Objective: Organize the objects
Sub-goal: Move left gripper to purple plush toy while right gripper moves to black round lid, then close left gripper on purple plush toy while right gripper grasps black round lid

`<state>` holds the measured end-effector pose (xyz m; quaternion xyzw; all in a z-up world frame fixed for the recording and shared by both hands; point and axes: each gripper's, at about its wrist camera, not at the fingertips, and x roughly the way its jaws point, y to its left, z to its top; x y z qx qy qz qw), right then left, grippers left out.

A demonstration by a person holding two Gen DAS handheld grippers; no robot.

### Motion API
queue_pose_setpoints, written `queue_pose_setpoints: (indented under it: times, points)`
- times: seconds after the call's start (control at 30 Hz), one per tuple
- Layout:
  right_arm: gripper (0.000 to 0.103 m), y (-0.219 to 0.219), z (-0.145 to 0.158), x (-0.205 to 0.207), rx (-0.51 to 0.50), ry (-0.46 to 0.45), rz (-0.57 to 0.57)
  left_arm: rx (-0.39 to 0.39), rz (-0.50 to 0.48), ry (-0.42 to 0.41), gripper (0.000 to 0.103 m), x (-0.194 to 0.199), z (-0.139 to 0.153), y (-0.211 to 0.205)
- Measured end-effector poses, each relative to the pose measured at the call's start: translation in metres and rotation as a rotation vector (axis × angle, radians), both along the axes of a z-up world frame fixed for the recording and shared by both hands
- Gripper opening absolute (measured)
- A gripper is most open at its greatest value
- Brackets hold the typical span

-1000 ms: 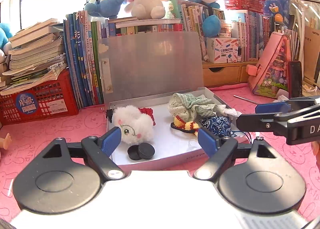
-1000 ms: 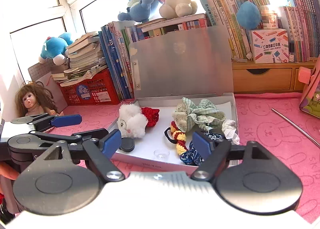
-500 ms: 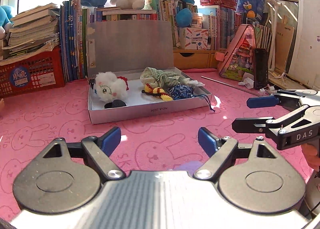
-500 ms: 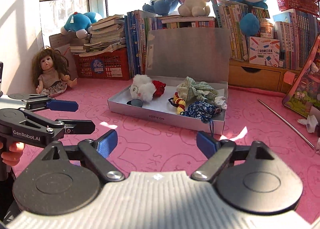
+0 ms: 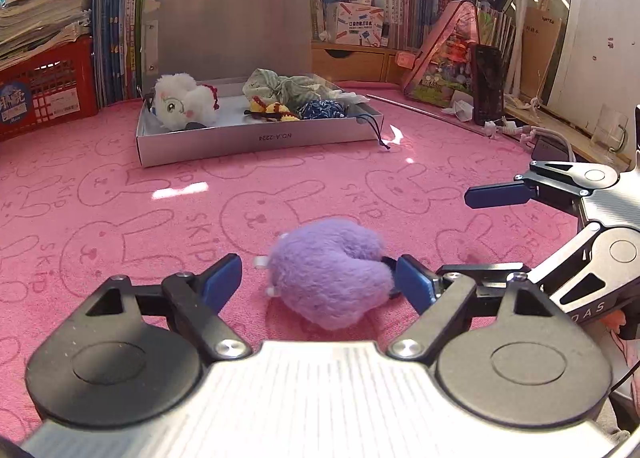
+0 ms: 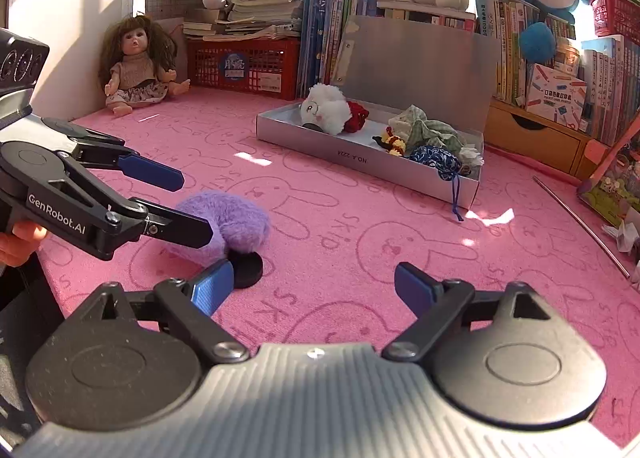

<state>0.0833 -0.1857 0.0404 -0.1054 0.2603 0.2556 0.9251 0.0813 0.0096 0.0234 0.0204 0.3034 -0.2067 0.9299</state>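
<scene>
A fluffy purple plush (image 5: 328, 270) lies on the pink mat between the fingers of my left gripper (image 5: 318, 282), which stands open around it; its right pad is close to the fur, the left pad apart. A black disc (image 6: 246, 268) sits against the plush (image 6: 236, 217), just beyond the left finger of my right gripper (image 6: 312, 286), which is open with only bare mat between its pads. Farther back stands the open silver box (image 5: 260, 137), also seen in the right wrist view (image 6: 360, 157), holding a white plush sheep (image 5: 180, 105), a checked cloth, a crochet piece and a blue pouch.
Books, red crates (image 5: 44, 93) and plush toys line the back wall. A doll (image 6: 136, 69) sits in the far left corner. A metal rod (image 6: 580, 225) and a pink picture case (image 5: 444, 57) lie to the right. Pink mat stretches between the box and the grippers.
Both grippers have pulled back from the box and sunk toward the mat. The purple plush has come into view between the left fingers, and the black disc beside the right ones.
</scene>
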Motion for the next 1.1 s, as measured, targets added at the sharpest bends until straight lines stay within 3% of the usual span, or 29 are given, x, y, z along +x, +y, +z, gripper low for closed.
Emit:
queue_pose_setpoints:
  times: [0.3,0.33,0.4,0.77,0.87,1.1]
  points:
    - [0.093,0.006,-0.007,0.0,-0.003,0.031,0.03,0.012,0.008,0.019,0.087,0.01,-0.008,-0.009]
    - [0.093,0.007,-0.008,0.0,-0.004,0.033,0.032,0.002,0.014,0.023,0.084,0.011,-0.008,-0.008]
    - [0.093,0.009,-0.009,-0.001,-0.004,0.034,0.036,-0.032,0.027,0.039,0.068,0.014,-0.006,-0.004]
    - [0.091,0.031,-0.012,-0.001,-0.011,0.023,0.067,-0.034,0.139,0.015,0.066,0.018,0.003,0.015]
    - [0.084,0.037,-0.013,-0.001,-0.015,0.026,0.07,-0.028,0.164,0.003,0.066,0.018,0.006,0.021]
    - [0.049,0.042,-0.013,0.004,0.018,0.082,0.064,-0.023,0.184,-0.009,0.066,0.017,0.007,0.026]
